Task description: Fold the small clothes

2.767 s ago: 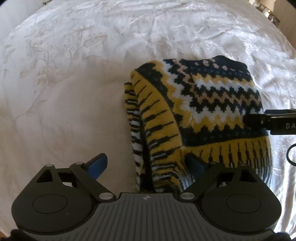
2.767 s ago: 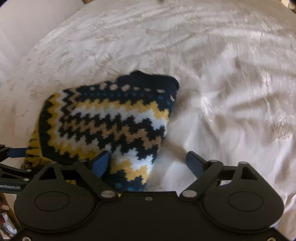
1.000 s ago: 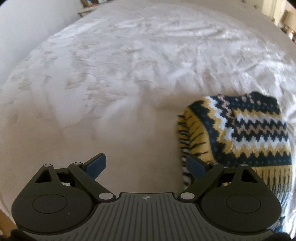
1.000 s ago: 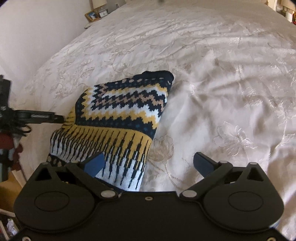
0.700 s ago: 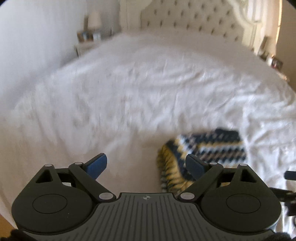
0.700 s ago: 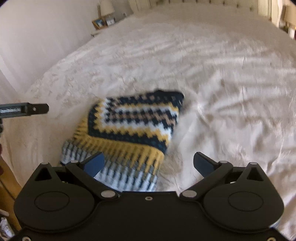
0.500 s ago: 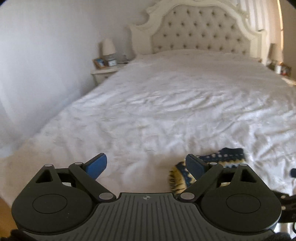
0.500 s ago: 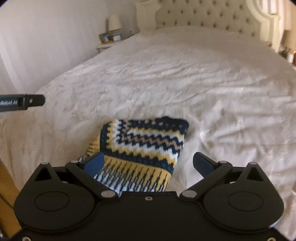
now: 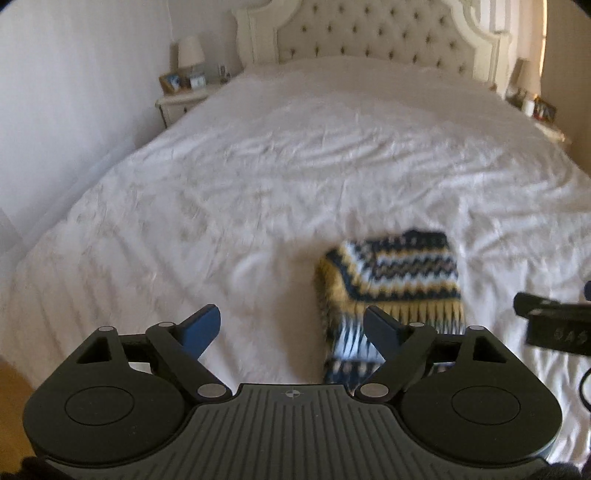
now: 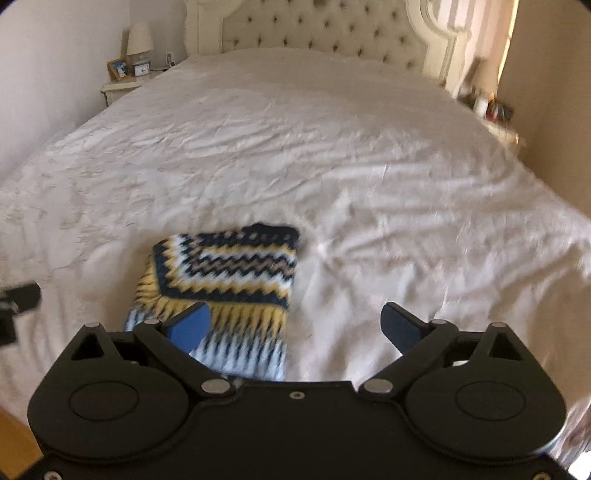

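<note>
A folded knit sweater (image 9: 395, 280) in navy, yellow and white zigzags lies on the white bedspread near the foot of the bed; it also shows in the right wrist view (image 10: 229, 280). My left gripper (image 9: 291, 328) is open and empty, held back from the bed, with the sweater ahead and to its right. My right gripper (image 10: 295, 325) is open and empty, with the sweater ahead and to its left. Neither touches the sweater. Part of the right gripper shows at the right edge of the left wrist view (image 9: 554, 325).
The white bed (image 9: 295, 155) has a tufted cream headboard (image 9: 369, 33). A nightstand (image 9: 181, 99) with a lamp and frames stands at the back left. Another lamp and small items sit at the back right (image 9: 532, 96). Wooden floor shows at the lower left (image 10: 14, 443).
Both grippers have let go of the sweater, pulled back and lifted away from it. The views now take in the whole bed and headboard. The sweater lies folded where it was.
</note>
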`<state>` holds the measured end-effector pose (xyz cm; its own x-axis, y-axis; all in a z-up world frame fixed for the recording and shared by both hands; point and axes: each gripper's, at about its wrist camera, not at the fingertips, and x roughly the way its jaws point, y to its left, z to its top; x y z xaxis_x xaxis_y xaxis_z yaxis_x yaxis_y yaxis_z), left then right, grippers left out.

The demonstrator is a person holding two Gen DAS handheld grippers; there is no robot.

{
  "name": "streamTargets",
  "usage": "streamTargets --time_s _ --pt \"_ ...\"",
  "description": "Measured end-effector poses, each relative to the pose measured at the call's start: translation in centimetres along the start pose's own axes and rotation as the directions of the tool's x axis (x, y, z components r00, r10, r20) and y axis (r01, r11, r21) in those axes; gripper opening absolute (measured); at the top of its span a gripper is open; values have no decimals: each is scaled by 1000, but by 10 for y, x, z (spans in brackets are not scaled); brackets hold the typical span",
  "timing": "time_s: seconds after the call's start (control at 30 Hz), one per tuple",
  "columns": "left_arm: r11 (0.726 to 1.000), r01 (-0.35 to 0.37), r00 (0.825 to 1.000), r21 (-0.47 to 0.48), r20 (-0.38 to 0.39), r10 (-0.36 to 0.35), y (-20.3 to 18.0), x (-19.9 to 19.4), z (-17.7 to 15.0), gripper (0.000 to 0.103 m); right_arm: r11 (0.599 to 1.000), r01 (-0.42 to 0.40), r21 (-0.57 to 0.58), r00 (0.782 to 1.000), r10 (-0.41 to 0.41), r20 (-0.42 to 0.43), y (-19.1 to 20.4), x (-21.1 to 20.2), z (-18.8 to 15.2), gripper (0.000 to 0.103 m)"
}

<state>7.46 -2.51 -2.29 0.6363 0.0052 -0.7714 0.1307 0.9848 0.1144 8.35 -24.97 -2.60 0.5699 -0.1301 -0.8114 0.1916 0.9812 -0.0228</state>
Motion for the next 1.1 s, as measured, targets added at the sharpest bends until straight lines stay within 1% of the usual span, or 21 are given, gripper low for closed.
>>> streamTargets --time_s 0.1,0.2,0.3,0.5,0.63,0.87,1.1 --pt "1000 8 999 -21 -38 -9 8 -6 -12 85 998 -40 55 998 42 -40 1 -13 -10 98" --pt "999 15 997 -43 -74 -18 16 -13 -24 85 995 -54 78 996 59 -64 6 -26 -21 98" --pt "999 23 994 -40 -104 -27 18 -20 -36 84 995 -55 78 997 60 -57 13 -41 -32 98" --pt "999 17 985 -28 -172 -22 19 -27 -57 84 996 -62 66 997 66 -51 22 -63 -52 98" --pt "999 22 980 -30 -196 -28 22 -34 -70 83 996 -64 64 996 67 -59 25 -72 -65 98" --pt "999 39 980 -23 -195 -42 19 -44 -80 83 996 -68 65 996 71 -51 25 -87 -80 98" --pt "998 66 979 -19 -190 -68 11 -50 -83 82 995 -80 60 996 82 -27 23 -98 -83 97"
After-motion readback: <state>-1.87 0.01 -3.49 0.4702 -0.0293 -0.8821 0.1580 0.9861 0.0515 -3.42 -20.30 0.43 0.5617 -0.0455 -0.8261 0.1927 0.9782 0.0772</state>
